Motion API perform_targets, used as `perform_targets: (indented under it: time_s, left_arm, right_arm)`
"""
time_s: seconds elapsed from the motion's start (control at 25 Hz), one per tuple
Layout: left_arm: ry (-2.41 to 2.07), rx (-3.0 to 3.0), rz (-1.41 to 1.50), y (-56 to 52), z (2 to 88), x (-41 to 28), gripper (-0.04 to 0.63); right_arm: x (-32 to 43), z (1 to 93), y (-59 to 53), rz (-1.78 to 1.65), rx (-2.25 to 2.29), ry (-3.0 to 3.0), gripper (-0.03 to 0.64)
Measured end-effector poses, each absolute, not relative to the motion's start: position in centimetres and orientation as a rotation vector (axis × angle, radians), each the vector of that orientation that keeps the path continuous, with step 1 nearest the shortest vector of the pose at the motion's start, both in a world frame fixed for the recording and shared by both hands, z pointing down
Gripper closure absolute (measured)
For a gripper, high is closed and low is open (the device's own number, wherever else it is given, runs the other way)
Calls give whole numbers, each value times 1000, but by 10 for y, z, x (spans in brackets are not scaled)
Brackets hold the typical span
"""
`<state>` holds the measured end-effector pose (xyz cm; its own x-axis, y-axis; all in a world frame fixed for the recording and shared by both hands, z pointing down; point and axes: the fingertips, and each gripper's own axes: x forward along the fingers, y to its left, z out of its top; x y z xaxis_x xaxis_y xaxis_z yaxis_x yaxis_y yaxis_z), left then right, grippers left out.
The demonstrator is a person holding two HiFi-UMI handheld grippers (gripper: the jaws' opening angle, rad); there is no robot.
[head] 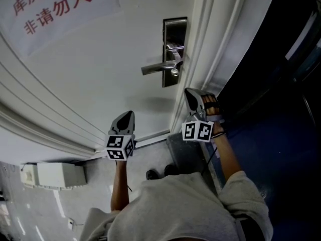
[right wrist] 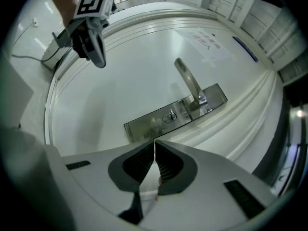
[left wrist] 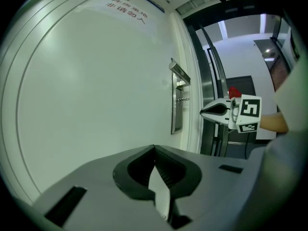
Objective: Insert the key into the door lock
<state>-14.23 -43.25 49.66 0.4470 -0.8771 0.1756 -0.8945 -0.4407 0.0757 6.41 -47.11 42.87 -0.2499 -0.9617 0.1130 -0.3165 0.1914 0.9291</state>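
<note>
The white door [head: 100, 69] carries a steel lock plate [head: 173, 34] with a lever handle [head: 158, 68]. In the right gripper view the lock plate [right wrist: 144, 125] lies just beyond my right gripper [right wrist: 154, 141], with the keyhole [right wrist: 168, 117] and handle [right wrist: 187, 83] past it. That gripper is shut, and I see no key between its jaws. In the head view my right gripper [head: 189, 90] is below the plate, by the door edge. My left gripper [head: 129, 113] hangs lower left, off the door. Its jaws [left wrist: 154, 147] are shut and empty. I cannot make out a key.
A paper notice with red characters [head: 50, 9] is stuck to the door at upper left. The white door frame [head: 200, 59] runs right of the lock, with a dark opening [head: 271, 84] beyond. A white box [head: 55, 174] sits on the floor at lower left.
</note>
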Motion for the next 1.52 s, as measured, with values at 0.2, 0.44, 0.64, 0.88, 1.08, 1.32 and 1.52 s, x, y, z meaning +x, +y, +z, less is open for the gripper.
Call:
perform_targets:
  time_s: [0.2,0.44,0.64,0.88,1.08,1.32,1.52]
  left_arm:
    - [-1599,2508,164,-431,498,-152,578]
    - [-1657,2469,166,-428,498,-169,578]
    - [-1726,2414,166,-419,499,-191,578]
    - [-1829,2336,159,-405,497,-226,578]
    - [-1888,2288,164,-393,498,-247,578]
    - [-1915,2269,152,-393,497,-256,578]
    - [-1904,2279,137,-399,496,-251,578]
  right_arm:
    - [62,439,-468,-730,1355,-2037,588]
    - [50,459,-463,-298,1445,-2374,589]
    - [33,471,-463,-131,1440,-2501,589]
    - [-1,469,-466,-136,1375,-2591,592]
    - [-26,464,-466,-143,1329,-2649,594]
    - [-38,463,-467,-155,1304,-2658,594]
    - [-39,461,-469,-168,1315,-2655,594]
